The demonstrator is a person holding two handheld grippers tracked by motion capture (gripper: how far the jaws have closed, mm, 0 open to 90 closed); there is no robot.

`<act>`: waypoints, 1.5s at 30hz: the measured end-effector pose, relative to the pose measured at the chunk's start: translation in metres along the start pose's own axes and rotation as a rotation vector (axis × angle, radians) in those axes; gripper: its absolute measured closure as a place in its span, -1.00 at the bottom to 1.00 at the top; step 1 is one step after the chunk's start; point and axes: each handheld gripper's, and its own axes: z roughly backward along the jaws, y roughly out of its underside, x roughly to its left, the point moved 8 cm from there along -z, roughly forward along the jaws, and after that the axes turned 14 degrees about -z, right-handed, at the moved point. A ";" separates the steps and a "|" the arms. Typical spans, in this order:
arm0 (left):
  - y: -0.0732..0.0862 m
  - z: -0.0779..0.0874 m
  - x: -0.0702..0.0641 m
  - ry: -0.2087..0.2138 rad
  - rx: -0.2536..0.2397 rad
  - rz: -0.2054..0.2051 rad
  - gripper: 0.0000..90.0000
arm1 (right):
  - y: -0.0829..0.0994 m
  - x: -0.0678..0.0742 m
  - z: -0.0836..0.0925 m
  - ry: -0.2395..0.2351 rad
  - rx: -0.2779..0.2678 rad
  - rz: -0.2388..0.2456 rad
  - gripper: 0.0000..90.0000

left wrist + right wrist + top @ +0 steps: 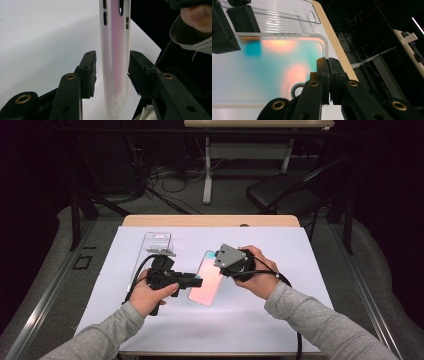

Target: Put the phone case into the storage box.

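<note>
A translucent phone case (pixel 207 282), pink fading to teal, hangs tilted above the white mat. My right gripper (pixel 220 263) is shut on the case's far end; in the right gripper view its jaws (pixel 329 67) pinch the rim of the case (pixel 274 65) close to the camera cut-out. My left gripper (pixel 197 281) reaches in from the left at the case's near long side. In the left gripper view the case (pixel 115 50) stands edge-on between the jaws of that gripper (pixel 112 72), with a slim gap at the left pad (pixel 88 72). The left gripper's fingers (pixel 227 30) also show beyond the case.
A clear ribbed plastic tray (pixel 157 242) lies on the white mat (pixel 300 270) behind the left hand, also seen in the right gripper view (pixel 277 20). The table's wooden far edge (pixel 210 221) borders a floor with cables and a black chair (pixel 280 192).
</note>
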 end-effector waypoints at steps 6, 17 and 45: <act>0.002 -0.003 0.001 -0.002 0.012 0.000 0.39 | 0.000 0.001 0.000 -0.003 -0.001 -0.004 0.97; 0.004 -0.007 0.001 0.007 0.015 0.010 0.48 | -0.001 0.003 0.000 -0.008 -0.007 -0.003 0.96; 0.009 -0.010 -0.001 0.054 0.046 0.038 0.72 | -0.002 0.004 -0.001 -0.020 -0.012 -0.008 0.96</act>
